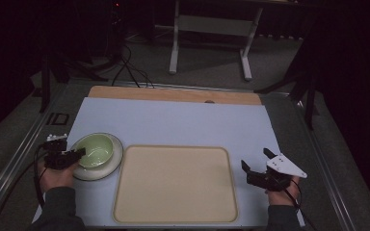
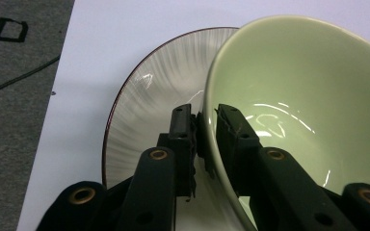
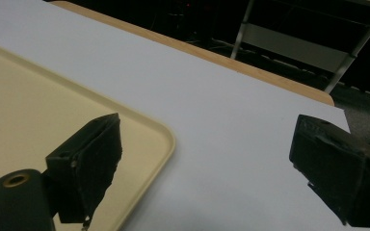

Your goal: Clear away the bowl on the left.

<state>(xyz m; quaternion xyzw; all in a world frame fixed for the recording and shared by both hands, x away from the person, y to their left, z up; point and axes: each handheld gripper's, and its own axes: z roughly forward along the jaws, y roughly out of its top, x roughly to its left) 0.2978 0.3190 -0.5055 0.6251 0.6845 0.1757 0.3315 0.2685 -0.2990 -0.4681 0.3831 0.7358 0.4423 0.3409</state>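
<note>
A pale green bowl [image 1: 95, 149] sits on a ribbed white plate [image 1: 113, 162] at the left of the white mat. My left gripper [image 1: 75, 155] is shut on the bowl's near-left rim. In the left gripper view one jaw is inside the green bowl [image 2: 308, 101], the other outside over the plate [image 2: 159, 96], and the gripper [image 2: 206, 126] pinches the rim wall. A beige tray [image 1: 176, 184] lies empty at the mat's centre front. My right gripper [image 1: 255, 160] stands open just right of the tray, above the mat. In the right gripper view its gripper [image 3: 207, 149] spans bare mat beside the tray's corner [image 3: 53, 110].
The white mat [image 1: 183, 122] covers a wooden tabletop whose far edge [image 1: 173, 94] shows. A metal frame rail [image 1: 19, 154] runs along the table's left side. A white table leg frame [image 1: 212, 43] and cables [image 1: 130, 67] stand on the floor behind.
</note>
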